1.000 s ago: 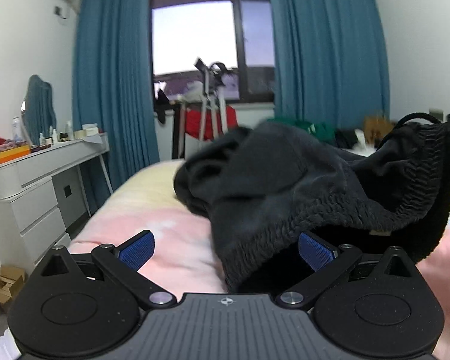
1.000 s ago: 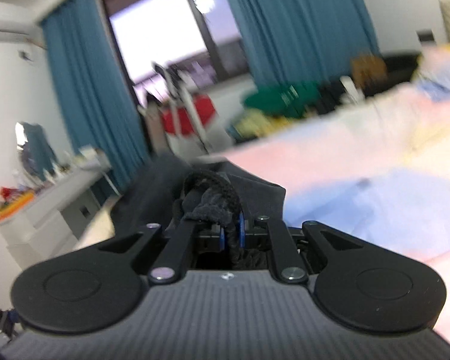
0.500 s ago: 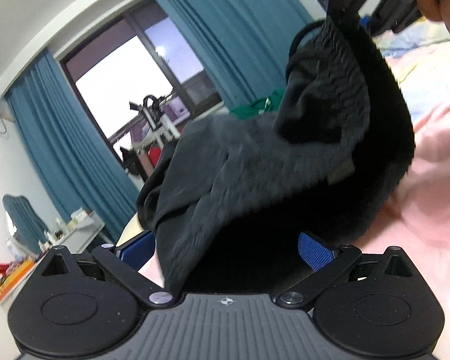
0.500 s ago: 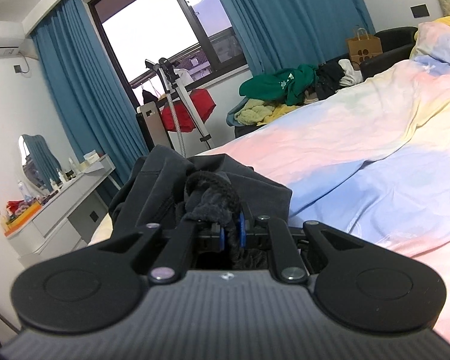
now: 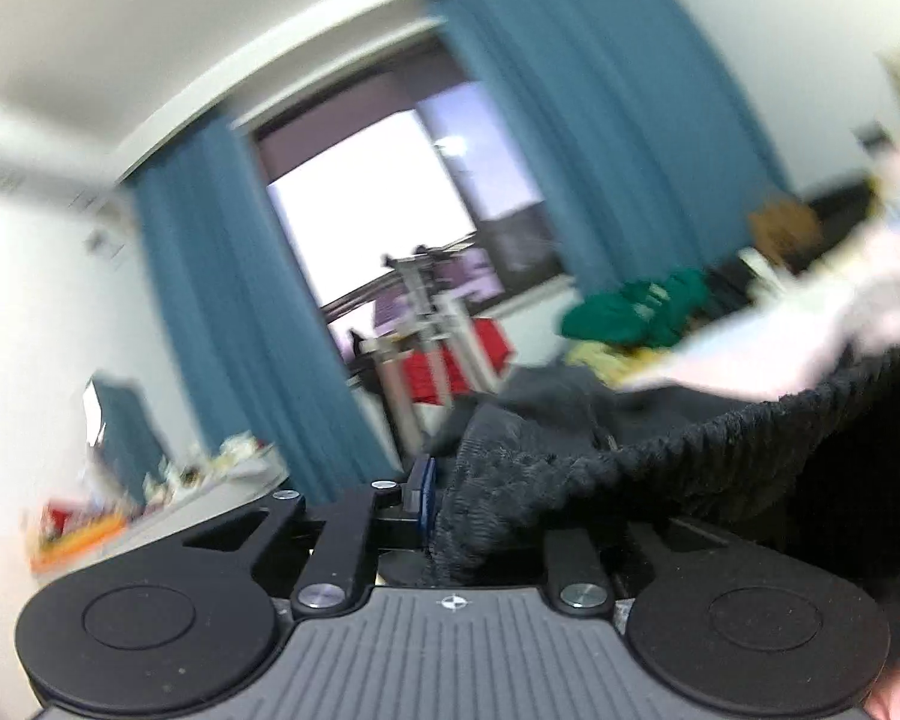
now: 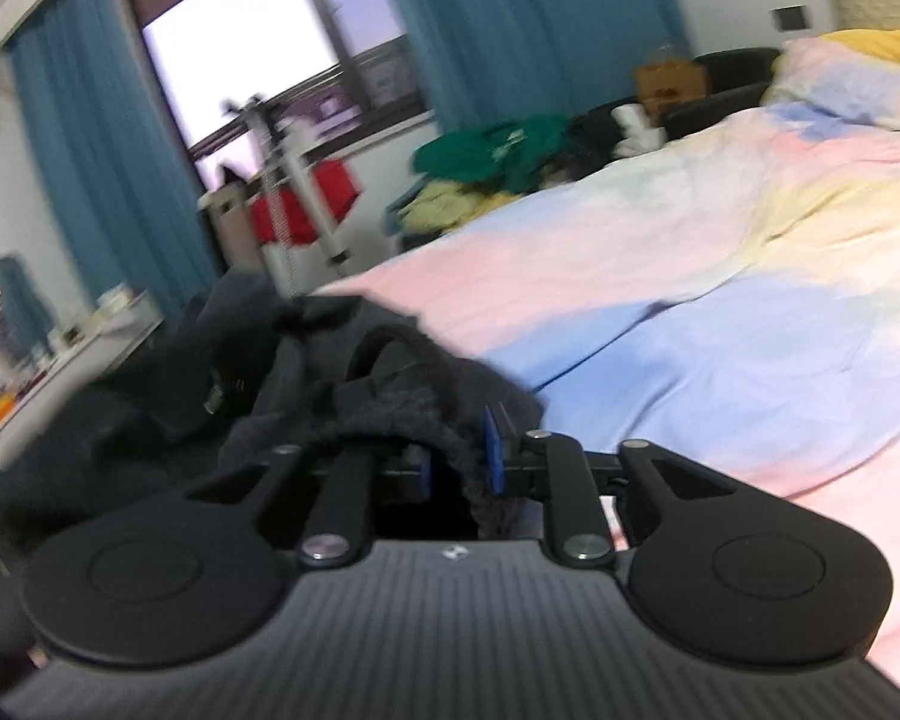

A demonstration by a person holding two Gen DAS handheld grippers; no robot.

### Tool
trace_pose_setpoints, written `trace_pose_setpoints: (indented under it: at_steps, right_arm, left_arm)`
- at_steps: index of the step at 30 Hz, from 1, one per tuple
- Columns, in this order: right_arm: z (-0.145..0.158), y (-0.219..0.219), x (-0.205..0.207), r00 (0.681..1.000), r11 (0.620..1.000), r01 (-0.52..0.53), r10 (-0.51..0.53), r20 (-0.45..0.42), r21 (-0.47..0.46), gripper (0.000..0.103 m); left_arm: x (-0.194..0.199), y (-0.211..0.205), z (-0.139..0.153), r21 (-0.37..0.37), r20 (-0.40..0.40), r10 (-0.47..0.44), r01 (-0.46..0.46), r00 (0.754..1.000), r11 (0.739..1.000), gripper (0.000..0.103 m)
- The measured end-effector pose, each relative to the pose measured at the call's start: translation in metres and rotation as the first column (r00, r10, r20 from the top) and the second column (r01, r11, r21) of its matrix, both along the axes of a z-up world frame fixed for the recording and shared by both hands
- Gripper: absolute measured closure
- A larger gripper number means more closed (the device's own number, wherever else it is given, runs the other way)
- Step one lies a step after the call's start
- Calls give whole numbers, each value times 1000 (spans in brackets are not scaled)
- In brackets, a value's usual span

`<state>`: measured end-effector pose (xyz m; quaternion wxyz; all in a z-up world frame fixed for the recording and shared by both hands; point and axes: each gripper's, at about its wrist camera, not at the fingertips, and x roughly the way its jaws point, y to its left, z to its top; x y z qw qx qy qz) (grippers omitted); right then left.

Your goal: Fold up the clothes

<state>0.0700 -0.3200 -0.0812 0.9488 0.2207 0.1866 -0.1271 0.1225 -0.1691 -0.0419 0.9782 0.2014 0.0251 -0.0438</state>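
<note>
A black garment [image 6: 222, 396] made of soft, matte, fleecy fabric lies bunched on the foot of a bed [image 6: 720, 312]. Both hand-held grippers grip its waistband [image 5: 660, 450], a thick ribbed band of gathered elastic with a rope-like, crinkled edge.

In the left wrist view, the left gripper [image 5: 444, 498] has its blue-padded fingers [image 5: 427, 489] closed together on the left end of the waistband. From there the band stretches taut to the right and slightly upward, so its long axis runs roughly left to right across the picture. The rest of the fabric hangs dark below it at the right edge.

In the right wrist view, the right gripper [image 6: 459, 468] is clamped on another fold of the same ribbed band, pinched between its two blue pads [image 6: 492, 456]. The body of the garment spreads away to the left in loose, rumpled heaps. A small tag [image 6: 213, 399] is sewn into the fabric (its lettering is too blurred to read).

The bed has a smooth cotton cover in pastel patches of pink, blue, yellow and white, with soft creases. Beyond it hang pleated teal curtains [image 6: 510, 18] beside a bright window [image 6: 258, 60]. A metal stand [image 6: 294, 168] carries something red, and a pile of green and yellow clothing [image 6: 492, 150] sits near the far wall. Both views are motion-blurred.
</note>
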Motion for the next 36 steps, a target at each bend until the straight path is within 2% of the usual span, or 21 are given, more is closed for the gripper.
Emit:
trace_pose_setpoints:
  at_steps: [1,2,3,6,8,11,14,16,18,20,21,22,23,26,29,33,36]
  right_arm:
    - [-3,11,3,999,999,-27,26,-24,-43,58]
    - [-6,23,7,998,995,-54,50,-49,-85,54]
    - [-8,34,10,995,989,-82,74,-74,-126,42]
    - [-17,68,20,978,955,-172,136,-157,-242,43]
    - [-26,89,28,960,928,-230,166,-226,-292,43]
    - [-42,104,33,929,914,-289,195,-314,-285,43]
    - [-60,101,33,905,923,-294,186,-381,-247,42]
    - [-63,90,28,911,953,-254,179,-373,-163,42]
    - [-59,88,21,928,967,-216,160,-336,-137,41]
    - [-54,88,14,948,975,-186,144,-286,-126,56]
    - [-51,90,12,954,975,-180,141,-265,-128,71]
    - [-51,96,10,954,969,-197,154,-259,-149,79]
    - [-50,101,8,954,966,-207,163,-252,-158,81]
    - [-46,115,2,954,955,-235,191,-231,-182,87]
    - [-27,129,-10,949,945,-293,269,-162,-148,88]
    - [-12,170,-21,907,907,-418,413,-77,-54,88]
    - [-7,209,-6,864,864,-503,504,-19,28,87]
  left_arm:
    - [5,12,13,-47,-8,22,-22,1000,999,88]
    - [13,24,25,-88,-26,39,-41,999,995,88]
    - [23,37,37,-122,-55,51,-57,997,991,88]
    - [52,84,60,-182,-137,87,-112,987,977,88]
    - [70,117,64,-205,-193,103,-142,976,968,86]
    - [72,173,42,-227,-272,121,-186,955,956,83]
    - [72,226,1,-285,-391,142,-267,909,921,77]
    - [77,244,-21,-308,-473,151,-323,868,895,77]
    - [82,257,-33,-303,-511,171,-363,842,881,77]
    - [85,263,-34,-323,-502,155,-350,851,879,76]
    - [86,263,-33,-339,-487,144,-339,861,878,73]
    - [87,264,-33,-351,-474,136,-328,870,877,73]
    - [88,265,-34,-359,-462,131,-321,877,877,73]
    - [104,269,-29,-395,-467,108,-316,878,863,91]
    - [105,277,-10,-442,-434,125,-332,892,833,93]
    - [119,311,45,-497,-367,148,-328,918,803,93]
    - [149,340,81,-467,-330,216,-357,919,809,93]
